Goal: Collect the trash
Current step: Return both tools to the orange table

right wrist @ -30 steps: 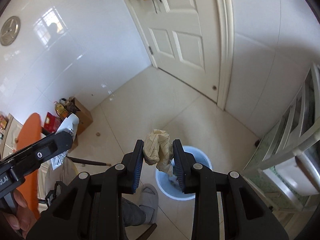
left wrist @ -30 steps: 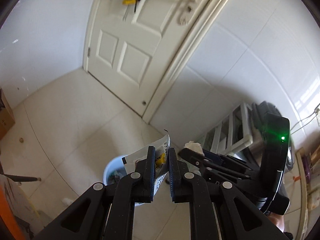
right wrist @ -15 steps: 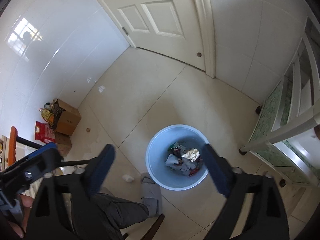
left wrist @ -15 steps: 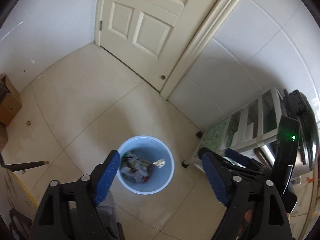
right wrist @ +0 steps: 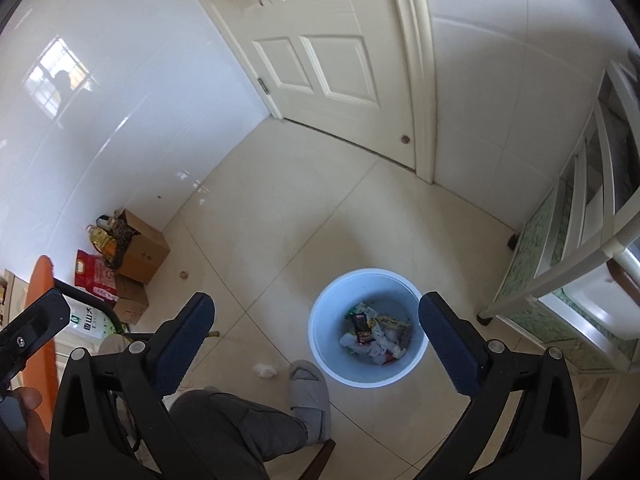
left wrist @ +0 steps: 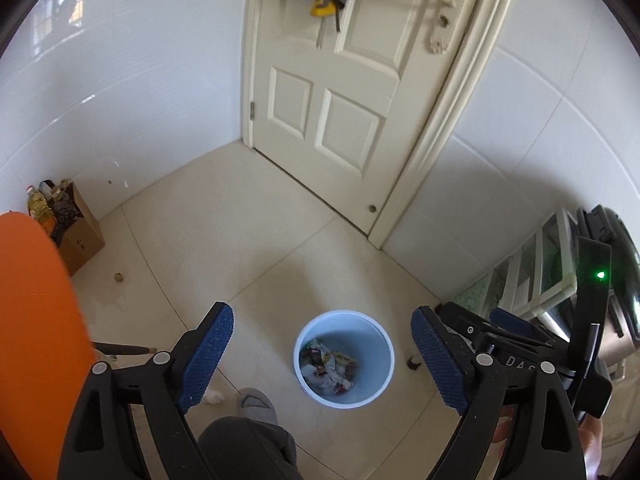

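With both the left gripper (left wrist: 322, 354) and right gripper (right wrist: 316, 338) spread wide and empty above the blue bin (right wrist: 416, 368), where the trash (right wrist: 378, 334) lies, I judge the white scrap (right wrist: 265, 370) beside the slipper (right wrist: 308, 388) next: descend squarely, pinch centrally.

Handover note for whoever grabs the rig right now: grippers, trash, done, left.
Left gripper: open, empty, above the bin.
Right gripper: open, empty, also over the bin.
Blue bin: upright on the tile floor near the white shelf unit; wrappers and crumpled paper lie inside.
Done: nothing is held by either gripper; trash is in the bin.
Left: a white paper wad lies on the floor beside the grey slipper, outside the bin. Probably the next pick.
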Demonstrator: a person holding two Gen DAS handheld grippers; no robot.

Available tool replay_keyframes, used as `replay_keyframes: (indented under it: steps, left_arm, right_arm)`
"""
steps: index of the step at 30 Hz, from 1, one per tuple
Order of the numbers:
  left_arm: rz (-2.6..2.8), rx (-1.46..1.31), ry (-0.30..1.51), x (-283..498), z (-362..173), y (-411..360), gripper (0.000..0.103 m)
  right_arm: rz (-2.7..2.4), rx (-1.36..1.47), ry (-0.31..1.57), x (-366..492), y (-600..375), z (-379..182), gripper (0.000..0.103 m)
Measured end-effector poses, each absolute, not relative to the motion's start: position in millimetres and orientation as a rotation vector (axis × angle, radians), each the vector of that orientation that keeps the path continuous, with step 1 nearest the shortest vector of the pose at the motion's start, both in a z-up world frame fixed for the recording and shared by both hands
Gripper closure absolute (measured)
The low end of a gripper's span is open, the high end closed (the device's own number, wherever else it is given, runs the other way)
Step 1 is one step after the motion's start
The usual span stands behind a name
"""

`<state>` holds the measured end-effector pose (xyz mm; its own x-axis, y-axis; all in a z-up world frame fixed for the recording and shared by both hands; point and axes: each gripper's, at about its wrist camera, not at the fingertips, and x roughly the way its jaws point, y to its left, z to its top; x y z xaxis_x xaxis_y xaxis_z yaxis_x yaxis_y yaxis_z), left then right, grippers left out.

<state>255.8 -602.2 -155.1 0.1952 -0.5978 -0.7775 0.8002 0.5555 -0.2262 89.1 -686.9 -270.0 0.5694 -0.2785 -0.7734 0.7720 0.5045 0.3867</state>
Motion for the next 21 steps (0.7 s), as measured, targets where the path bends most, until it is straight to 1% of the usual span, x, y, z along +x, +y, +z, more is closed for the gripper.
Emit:
replay_keyframes:
  steps: [5,10,14,16,18,21]
  left_arm:
    - [-0.954,0.192,0.885,250.2,-112.8,-529.9,0.014]
    - [-0.899,0.111,0.81,245.3,-76.0,-453.6,0.008]
    - [-0.83,0.06,0.761,239.7,-54.9,-398.1,0.008]
    - [-0.784,0.029,0.737,234.9,-45.0,-365.9,0.005]
    - [-0.731,0.003,0.72,230.7,-38.9,-334.9,0.003]
    - [-0.657,-0.048,0.708,222.7,-32.5,-284.2,0.003]
  right_arm:
    - [-0.664,0.721,0.645,106.7,-654.6,-218.0,0.0]
    - [-0.606,0.63,0.597,129.7,-615.7,-169.1,0.0]
    - [-0.533,0.546,0.558,155.5,-574.7,-130.4,0.0]
    - [-0.49,0.503,0.546,170.5,-553.5,-114.4,0.0]
    - [-0.445,0.467,0.538,186.1,-531.8,-101.4,0.0]
    - [-0.385,0.413,0.526,210.1,-499.8,-85.4,0.0]
